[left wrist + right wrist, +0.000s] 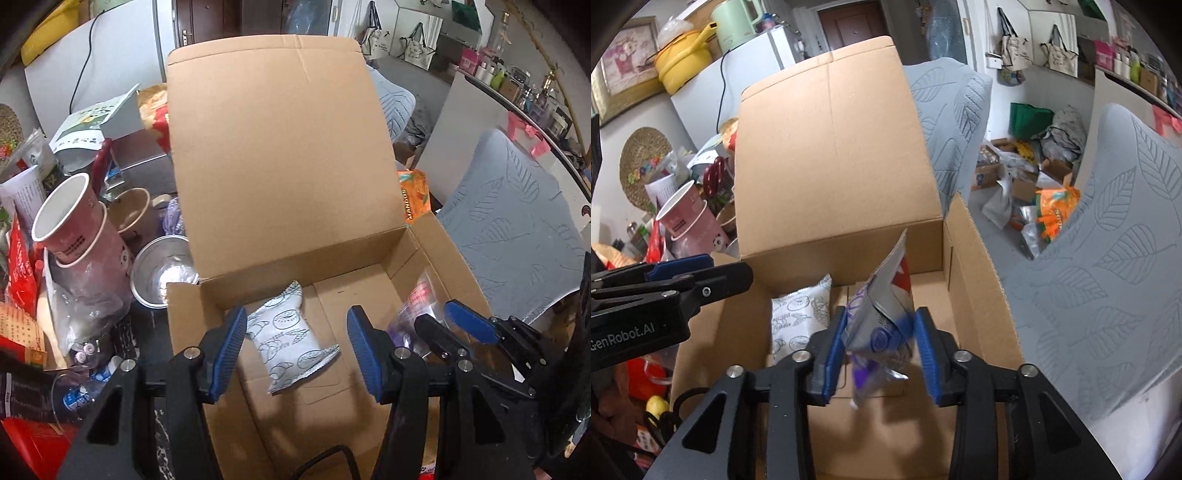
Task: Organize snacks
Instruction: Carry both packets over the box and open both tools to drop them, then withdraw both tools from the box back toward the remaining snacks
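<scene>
Nearest the camera, the left tongs stood wide apart and held nothing, poised over the near part of the open cardboard box. Between their blue pads, on the box floor, lay a white snack packet printed with grey drawings of bread and leaves, resting flat and slanted toward the box's left wall.

Just to the right, the right tongs were closed narrowly on a silver and purple snack pouch, which stood tilted with its red-marked top corner pointing up and away. The pouch hung above the box floor, on the right side of the interior, apart from the white packet that lay to its left. Whether the pouch's lower end touched the cardboard could not be told.

Farther off, the box's tall lid flap stood upright at the far wall. On the desk beyond the box's left edge sat a metal bowl, stacked pink paper cups leaning over, and crowded packets and papers. Past the box's right edge was a grey leaf-patterned cushion, and beyond it an orange snack bag.
</scene>
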The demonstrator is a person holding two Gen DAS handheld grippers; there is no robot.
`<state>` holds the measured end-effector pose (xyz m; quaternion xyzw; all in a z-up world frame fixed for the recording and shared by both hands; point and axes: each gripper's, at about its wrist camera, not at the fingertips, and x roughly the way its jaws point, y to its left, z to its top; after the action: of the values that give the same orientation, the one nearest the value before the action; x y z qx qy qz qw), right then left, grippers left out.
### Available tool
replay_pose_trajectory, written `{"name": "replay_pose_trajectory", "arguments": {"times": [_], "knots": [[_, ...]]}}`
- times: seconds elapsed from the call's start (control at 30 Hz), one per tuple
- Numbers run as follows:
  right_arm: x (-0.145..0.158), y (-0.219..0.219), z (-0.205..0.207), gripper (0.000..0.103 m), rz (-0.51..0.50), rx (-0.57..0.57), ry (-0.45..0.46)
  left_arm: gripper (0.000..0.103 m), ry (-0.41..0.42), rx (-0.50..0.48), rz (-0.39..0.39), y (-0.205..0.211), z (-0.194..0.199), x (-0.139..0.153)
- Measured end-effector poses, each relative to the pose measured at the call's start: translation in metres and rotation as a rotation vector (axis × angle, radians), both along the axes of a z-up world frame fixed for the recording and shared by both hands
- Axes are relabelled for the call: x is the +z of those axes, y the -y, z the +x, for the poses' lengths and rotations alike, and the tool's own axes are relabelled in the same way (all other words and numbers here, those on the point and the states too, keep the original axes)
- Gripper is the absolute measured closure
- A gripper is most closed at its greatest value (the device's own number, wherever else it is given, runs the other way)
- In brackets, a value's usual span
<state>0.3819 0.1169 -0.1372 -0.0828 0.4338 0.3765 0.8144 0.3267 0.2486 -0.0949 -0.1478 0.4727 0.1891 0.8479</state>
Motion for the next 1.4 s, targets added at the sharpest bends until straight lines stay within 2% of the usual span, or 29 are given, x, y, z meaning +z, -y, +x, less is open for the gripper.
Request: {"name": "replay_pose_trajectory", "arguments": {"times": [0.07, 0.13, 0.37, 0.87, 1.13, 1.4], "knots": [[0.003, 0.000, -0.002, 0.058, -0.004, 0.000, 0.012, 0.047, -0.002, 0.000, 0.006, 0.000, -0.002, 0.002], [0.007, 0.000, -0.004, 0.056, -0.002, -0.004, 0.017, 0.047, -0.005, 0.001, 0.012, 0.001, -0.004, 0.006], [0.023, 0.009, -0.012, 0.056, 0.004, -0.020, 0.031, 0.047, 0.016, 0.004, 0.026, 0.008, -0.016, 0.026], [0.089, 0.052, -0.054, 0.056, 0.052, -0.063, 0.119, 0.047, 0.129, -0.028, 0.081, 0.046, -0.060, 0.097], [0.125, 0.077, -0.088, 0.056, 0.082, -0.082, 0.175, 0.047, 0.186, -0.041, 0.111, 0.071, -0.095, 0.131], [0.151, 0.103, -0.133, 0.056, 0.104, -0.087, 0.220, 0.047, 0.211, -0.052, 0.115, 0.095, -0.134, 0.148]]}}
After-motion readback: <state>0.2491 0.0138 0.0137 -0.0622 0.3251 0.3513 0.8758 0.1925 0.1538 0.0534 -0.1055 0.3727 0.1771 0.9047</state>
